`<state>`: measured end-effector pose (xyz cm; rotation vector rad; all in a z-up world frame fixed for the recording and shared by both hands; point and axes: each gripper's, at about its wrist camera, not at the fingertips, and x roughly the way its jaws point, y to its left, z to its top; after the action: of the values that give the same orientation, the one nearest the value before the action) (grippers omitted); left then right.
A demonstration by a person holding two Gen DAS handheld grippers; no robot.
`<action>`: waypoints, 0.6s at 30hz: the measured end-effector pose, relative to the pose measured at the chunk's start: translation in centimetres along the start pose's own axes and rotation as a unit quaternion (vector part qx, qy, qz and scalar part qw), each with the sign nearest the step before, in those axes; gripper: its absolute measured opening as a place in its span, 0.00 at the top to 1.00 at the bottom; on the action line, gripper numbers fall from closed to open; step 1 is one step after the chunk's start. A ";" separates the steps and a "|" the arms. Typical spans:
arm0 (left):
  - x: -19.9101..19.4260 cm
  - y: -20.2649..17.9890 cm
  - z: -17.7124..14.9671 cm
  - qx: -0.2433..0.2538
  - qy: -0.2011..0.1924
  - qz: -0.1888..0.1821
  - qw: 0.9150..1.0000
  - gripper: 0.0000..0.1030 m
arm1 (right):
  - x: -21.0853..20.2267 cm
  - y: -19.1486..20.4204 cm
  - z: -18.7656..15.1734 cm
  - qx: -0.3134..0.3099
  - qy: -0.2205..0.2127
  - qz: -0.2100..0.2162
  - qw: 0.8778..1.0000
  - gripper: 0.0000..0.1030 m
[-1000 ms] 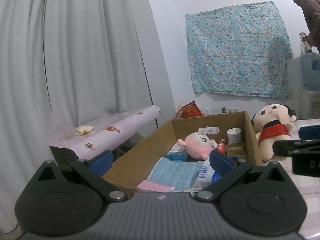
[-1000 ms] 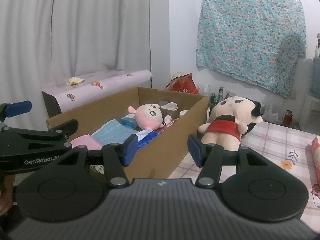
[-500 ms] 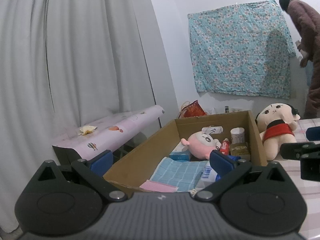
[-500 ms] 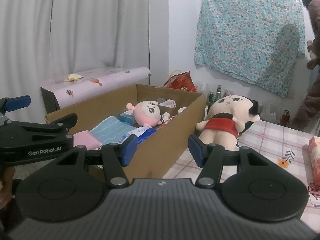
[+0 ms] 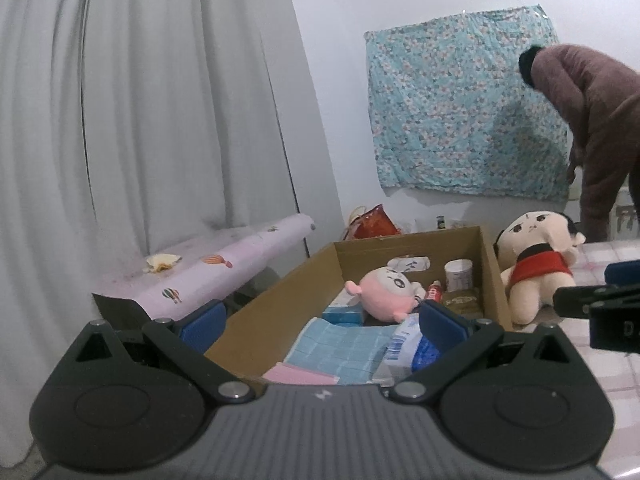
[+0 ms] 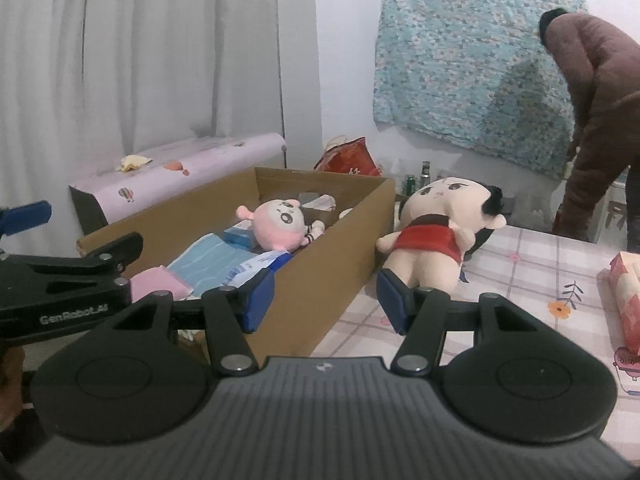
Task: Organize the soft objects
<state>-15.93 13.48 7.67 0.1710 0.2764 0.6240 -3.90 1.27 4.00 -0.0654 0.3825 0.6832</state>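
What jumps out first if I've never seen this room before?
A big doll in a red top, leaning on the outside of an open cardboard box on the checked table. Inside the box lies a pink plush on blue cloth. Behind, a person bends by a floral sheet.

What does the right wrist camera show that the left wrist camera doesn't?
Only the right wrist view shows the pink package at the table's right edge and the green bottles by the wall. Only the left wrist view shows the white cup inside the box. Both show the cardboard box, the pink plush, the red-dressed doll and the person in brown.
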 end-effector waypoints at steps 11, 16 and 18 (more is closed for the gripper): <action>-0.7 -1.4 -0.1 0.023 -0.005 0.001 1.000 0.00 | 0.1 -0.4 0.3 0.004 -0.003 0.001 1.000 0.45; -0.7 -1.6 -0.2 0.026 -0.006 0.003 1.000 0.00 | 0.0 -0.5 0.4 0.005 -0.003 -0.001 1.000 0.45; -0.7 -1.6 -0.3 0.022 -0.003 0.000 1.000 0.00 | 0.0 -0.4 0.3 0.004 -0.002 -0.001 1.000 0.44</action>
<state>-15.66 11.77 7.13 0.2155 0.2839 0.6171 -3.50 1.04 4.26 -0.0575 0.3802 0.6792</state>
